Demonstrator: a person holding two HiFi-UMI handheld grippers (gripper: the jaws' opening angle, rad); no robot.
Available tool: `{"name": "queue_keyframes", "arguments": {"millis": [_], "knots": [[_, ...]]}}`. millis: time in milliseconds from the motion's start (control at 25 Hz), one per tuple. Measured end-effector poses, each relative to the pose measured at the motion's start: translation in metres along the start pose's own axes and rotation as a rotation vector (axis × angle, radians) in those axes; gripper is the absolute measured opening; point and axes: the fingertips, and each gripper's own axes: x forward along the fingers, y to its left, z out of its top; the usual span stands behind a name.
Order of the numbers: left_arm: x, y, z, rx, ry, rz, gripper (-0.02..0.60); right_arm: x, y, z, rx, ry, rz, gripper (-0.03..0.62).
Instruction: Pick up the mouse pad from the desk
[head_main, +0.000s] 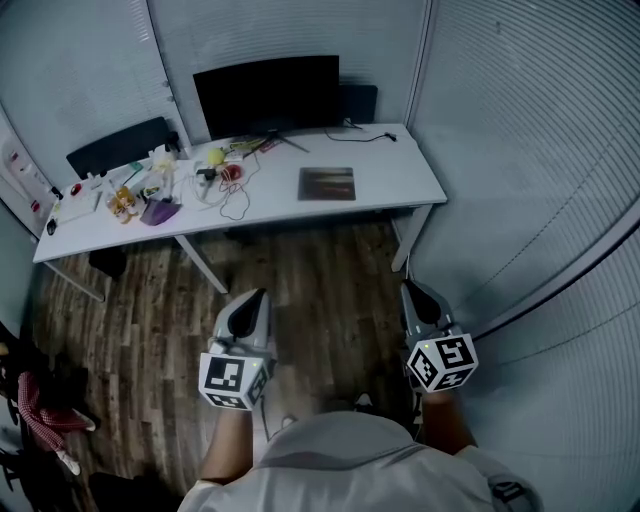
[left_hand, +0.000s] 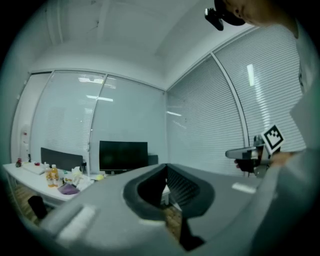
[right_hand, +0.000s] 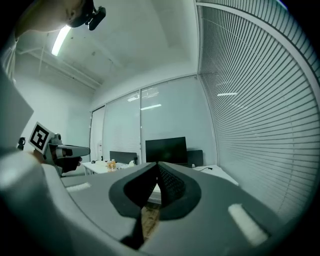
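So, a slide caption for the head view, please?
Left gripper and right gripper, both shut, face the desk with the mouse pad.

Black monitor upright at the back, black chair left of it. Clutter at left: orange bottles, possibly a purple cloth, a looped white cable. Dark wood floor below; slatted blinds along the right.

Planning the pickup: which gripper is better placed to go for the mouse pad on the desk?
Right, probably. The left gripper and right gripper are both shut, away from the desk; the mouse pad lies on its barer right part, with clutter on the left.
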Motion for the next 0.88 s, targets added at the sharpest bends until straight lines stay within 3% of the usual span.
{"name": "queue_keyframes", "arguments": {"millis": [320, 880], "knots": [[0.025, -0.012, -0.003, -0.005, 0.027, 0.006, 0.002, 0.013, -0.035, -0.009, 0.101, -0.001, 0.005, 0.006], [0.107, -0.072, -0.01, 0.007, 0.073, 0.087, 0.002, 0.039, -0.128, -0.026, 0.114, 0.043, 0.178, 0.006]]}}
